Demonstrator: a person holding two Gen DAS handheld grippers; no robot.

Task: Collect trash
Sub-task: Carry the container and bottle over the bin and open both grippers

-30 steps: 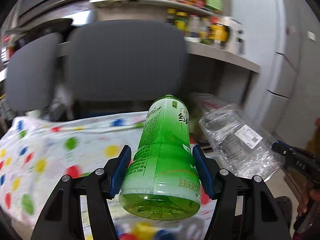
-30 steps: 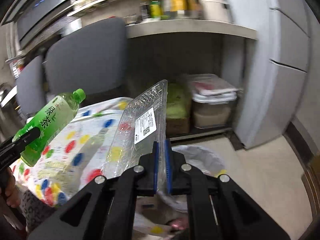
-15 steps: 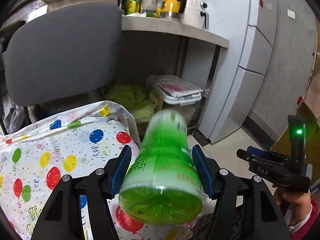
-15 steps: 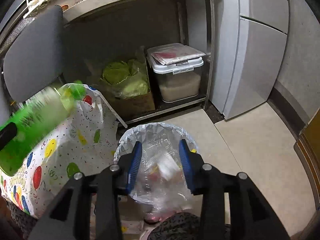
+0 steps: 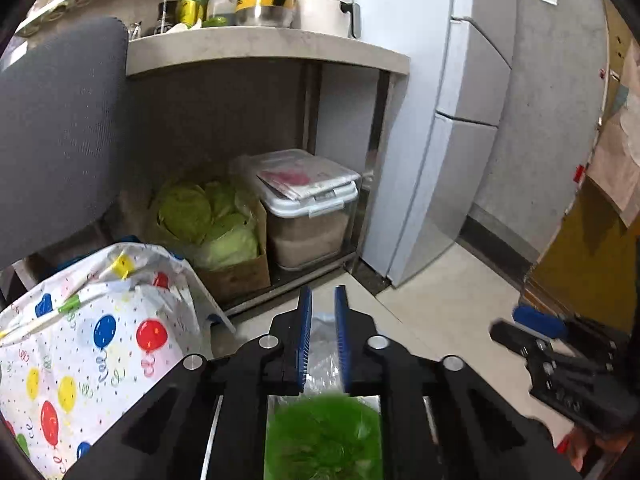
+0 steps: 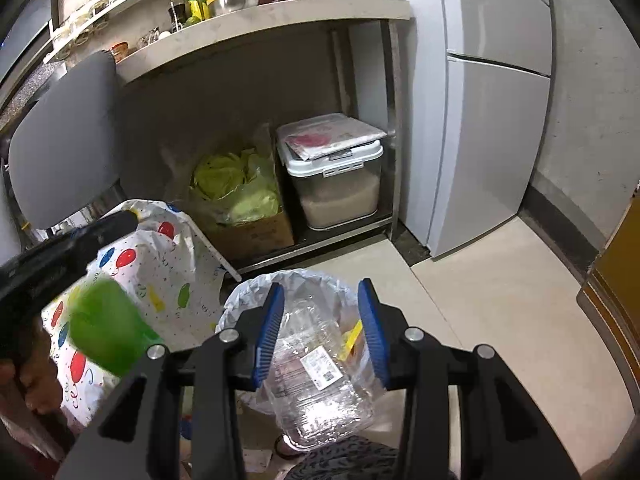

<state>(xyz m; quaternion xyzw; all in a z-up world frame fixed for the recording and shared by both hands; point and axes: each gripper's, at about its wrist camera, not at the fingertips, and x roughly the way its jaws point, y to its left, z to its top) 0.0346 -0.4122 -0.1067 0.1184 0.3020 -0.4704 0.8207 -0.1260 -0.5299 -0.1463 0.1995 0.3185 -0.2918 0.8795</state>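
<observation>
The green bottle (image 5: 324,438) is a blur below my left gripper (image 5: 321,334), free of the fingers and falling; it also shows as a green blur in the right wrist view (image 6: 106,330), left of the bin. My left gripper's jaws stand almost together with nothing between them. My right gripper (image 6: 320,334) is open above the white-lined trash bin (image 6: 248,296). The clear plastic container (image 6: 320,380) lies in the bin mouth below it, free of the fingers.
The balloon-print tablecloth (image 6: 160,264) hangs at the left beside the bin. A grey chair (image 6: 64,140) stands behind it. Under the counter (image 6: 272,12) sit a box of cabbage (image 6: 240,200) and a lidded storage tub (image 6: 336,176). A fridge (image 6: 492,100) is at right.
My left gripper let go of the green bottle and its jaws closed; the bottle drops. My right gripper opened wider, and the clear container now lies in the bin.
</observation>
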